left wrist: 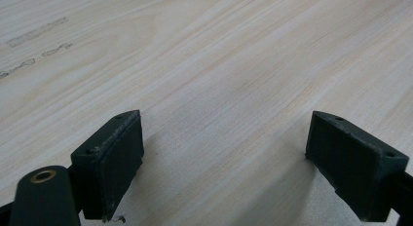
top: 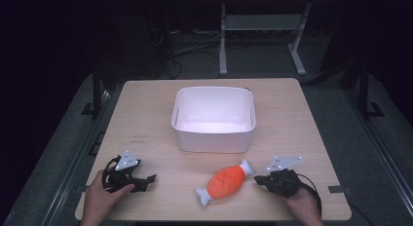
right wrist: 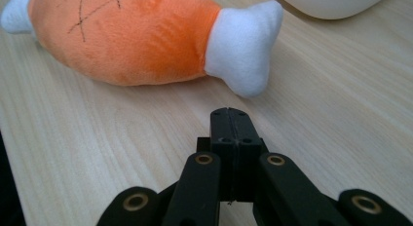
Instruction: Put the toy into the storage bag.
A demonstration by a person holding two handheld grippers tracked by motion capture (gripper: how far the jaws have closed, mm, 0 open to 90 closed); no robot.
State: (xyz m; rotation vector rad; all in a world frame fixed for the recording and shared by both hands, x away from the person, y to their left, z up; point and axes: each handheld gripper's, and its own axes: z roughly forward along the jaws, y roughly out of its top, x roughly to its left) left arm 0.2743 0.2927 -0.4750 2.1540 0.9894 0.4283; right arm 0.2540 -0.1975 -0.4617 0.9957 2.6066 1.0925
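A: How's the light?
B: Bright from overhead on the bench [top: 146, 114]; the white bin [top: 214, 136] glares inside, and the surroundings are nearly black.
A: Sharpness?
B: High view soft and grainy; the close views are crisp, with soft shadows.

You're working at a light wooden table [top: 292, 119] with rounded corners, and it's the one bright spot in a pretty dark room. Around it you've got grey floor [top: 370, 153], with dark rails running along both sides. Behind the table, a tangle of black cables [top: 180, 50] sits on the floor next to the white metal legs of another table [top: 223, 41]. Everything further back just fades to black.
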